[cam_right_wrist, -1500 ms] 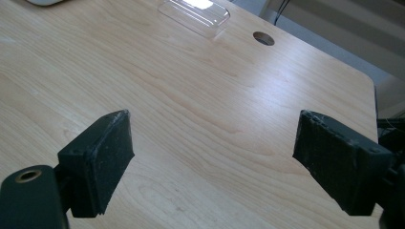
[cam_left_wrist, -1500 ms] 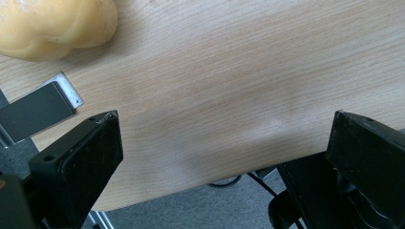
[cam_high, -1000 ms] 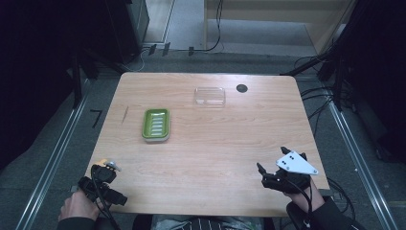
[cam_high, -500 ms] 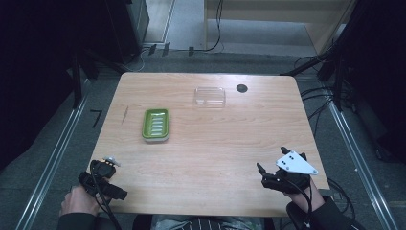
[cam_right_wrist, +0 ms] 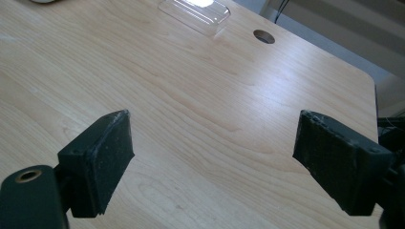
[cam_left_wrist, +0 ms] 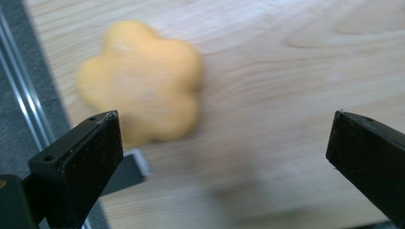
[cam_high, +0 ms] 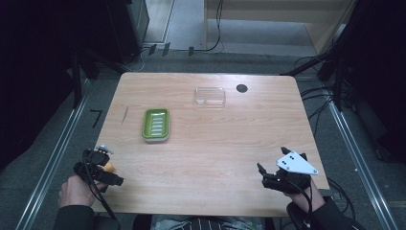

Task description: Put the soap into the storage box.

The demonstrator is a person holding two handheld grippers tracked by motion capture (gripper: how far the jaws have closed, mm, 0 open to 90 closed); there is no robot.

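An orange flower-shaped piece [cam_left_wrist: 143,81] lies near the table's left front edge, also seen as the small orange piece [cam_high: 109,167]. My left gripper [cam_left_wrist: 224,143] is open, and the piece sits just beyond its left jaw, not between the jaws. In the high view my left gripper [cam_high: 103,172] hovers at that corner, held by a hand. My right gripper [cam_high: 262,175] is at the front right with a grey plate on top. My right gripper [cam_right_wrist: 215,157] is open over bare wood with nothing between the jaws.
A green ridged dish [cam_high: 156,124] sits left of centre. A clear plastic tray [cam_high: 209,96] lies at the back, also seen as the clear tray [cam_right_wrist: 196,9], beside a round cable hole [cam_high: 242,88]. A thin stick [cam_high: 125,115] lies near the left edge.
My left gripper has edged a little forward at the table's left front corner, closer to the orange piece. The right gripper has stayed put.
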